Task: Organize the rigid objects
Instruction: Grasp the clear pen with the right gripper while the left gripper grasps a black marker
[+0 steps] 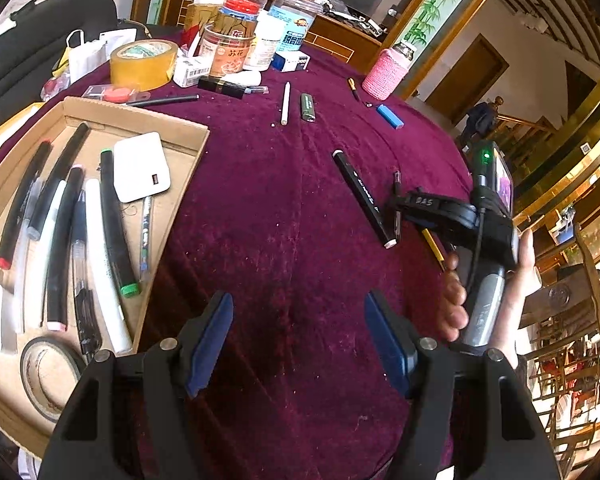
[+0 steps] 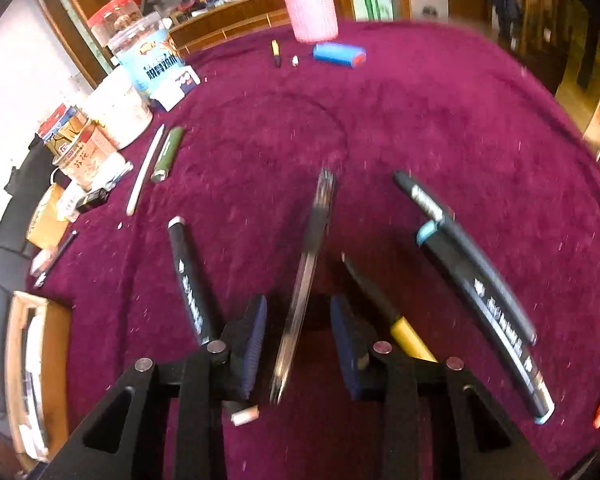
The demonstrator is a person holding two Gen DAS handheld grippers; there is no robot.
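A cardboard tray holds markers, pens, a white charger and tape, while the left claw is spread empty and the right claw straddles a clear pen without pinching it.

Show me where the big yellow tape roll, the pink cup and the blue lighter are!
yellow tape roll (image 1: 143,65), left wrist view, on its outer side.
pink cup (image 2: 310,12), right wrist view, on its knitted sleeve.
blue lighter (image 2: 337,54), right wrist view, mid-body.
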